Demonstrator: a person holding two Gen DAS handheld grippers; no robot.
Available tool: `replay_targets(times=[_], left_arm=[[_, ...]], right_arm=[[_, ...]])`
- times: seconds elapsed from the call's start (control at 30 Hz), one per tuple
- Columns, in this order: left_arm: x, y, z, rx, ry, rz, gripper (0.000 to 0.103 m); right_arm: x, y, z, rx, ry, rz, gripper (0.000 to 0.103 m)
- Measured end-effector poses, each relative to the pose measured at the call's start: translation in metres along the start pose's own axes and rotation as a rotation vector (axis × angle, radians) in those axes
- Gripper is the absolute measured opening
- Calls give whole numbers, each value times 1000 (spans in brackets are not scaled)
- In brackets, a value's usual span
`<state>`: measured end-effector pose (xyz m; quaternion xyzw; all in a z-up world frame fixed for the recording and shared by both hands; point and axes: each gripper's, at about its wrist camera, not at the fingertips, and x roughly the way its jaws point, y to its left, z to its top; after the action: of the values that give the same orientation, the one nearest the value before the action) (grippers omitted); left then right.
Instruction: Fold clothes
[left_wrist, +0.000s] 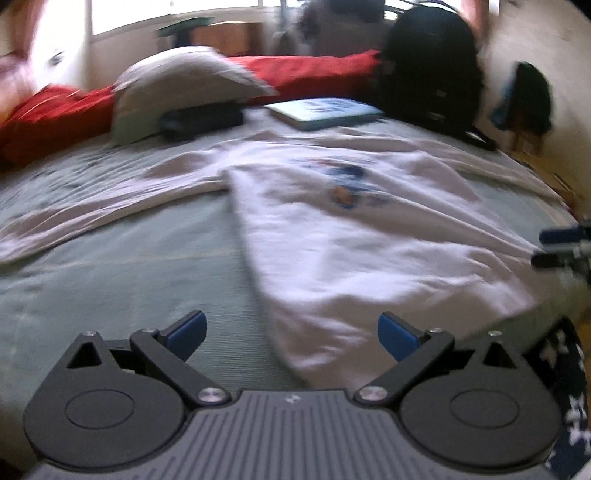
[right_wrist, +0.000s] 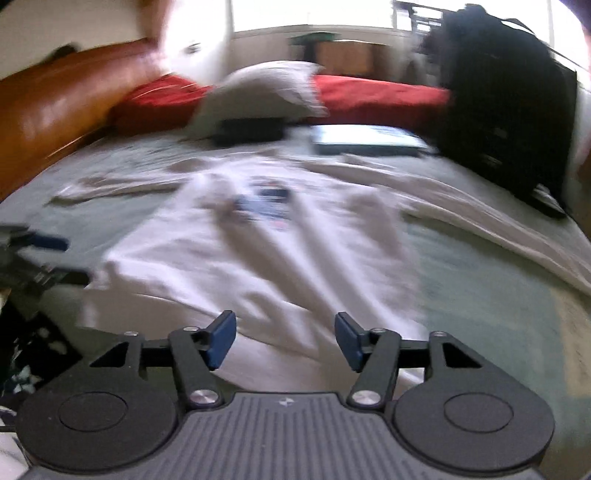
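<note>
We see a white long-sleeved shirt (left_wrist: 332, 229) with a blue chest print spread flat on a grey-green bed (left_wrist: 129, 266), one sleeve stretched out to the left in the left wrist view. Both pictures are blurred. Our left tongs (left_wrist: 291, 334) stand wide apart over the bed at the shirt's near hem, with nothing between them. Our right tongs (right_wrist: 285, 339) are parted too, above the shirt's lower part, gripping nothing. Behind the shirt lie a book (left_wrist: 325, 112), a pale pillow (left_wrist: 184, 85) on a dark flat object, a red blanket (left_wrist: 55, 118) and a black backpack (left_wrist: 432, 62).
</note>
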<state>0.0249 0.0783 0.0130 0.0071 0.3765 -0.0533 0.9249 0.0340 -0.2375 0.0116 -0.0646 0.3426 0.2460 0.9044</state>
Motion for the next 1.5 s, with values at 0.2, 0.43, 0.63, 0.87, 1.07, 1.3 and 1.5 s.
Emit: replay_targets(times=[0.2, 0.43, 0.63, 0.87, 1.07, 1.3, 1.5], left_arm=[[-10, 45, -5, -135, -13, 74, 99], [-20, 68, -16, -199, -32, 71, 99], [-19, 77, -19, -225, -34, 58, 99], [-6, 66, -17, -207, -15, 8, 99], [7, 46, -12, -172, 10, -51, 99], [22, 21, -3, -145, 35, -151, 99], [32, 7, 9, -159, 34, -218, 99]], right_arm=[[52, 84, 33, -223, -23, 158, 72], [100, 154, 47, -341, 34, 290, 71], [122, 166, 35, -430, 72, 191, 10], [95, 114, 57, -316, -26, 83, 6], [97, 35, 61, -124, 3, -26, 7], [85, -7, 39, 56, 9, -78, 14], [53, 6, 34, 61, -72, -16, 37]])
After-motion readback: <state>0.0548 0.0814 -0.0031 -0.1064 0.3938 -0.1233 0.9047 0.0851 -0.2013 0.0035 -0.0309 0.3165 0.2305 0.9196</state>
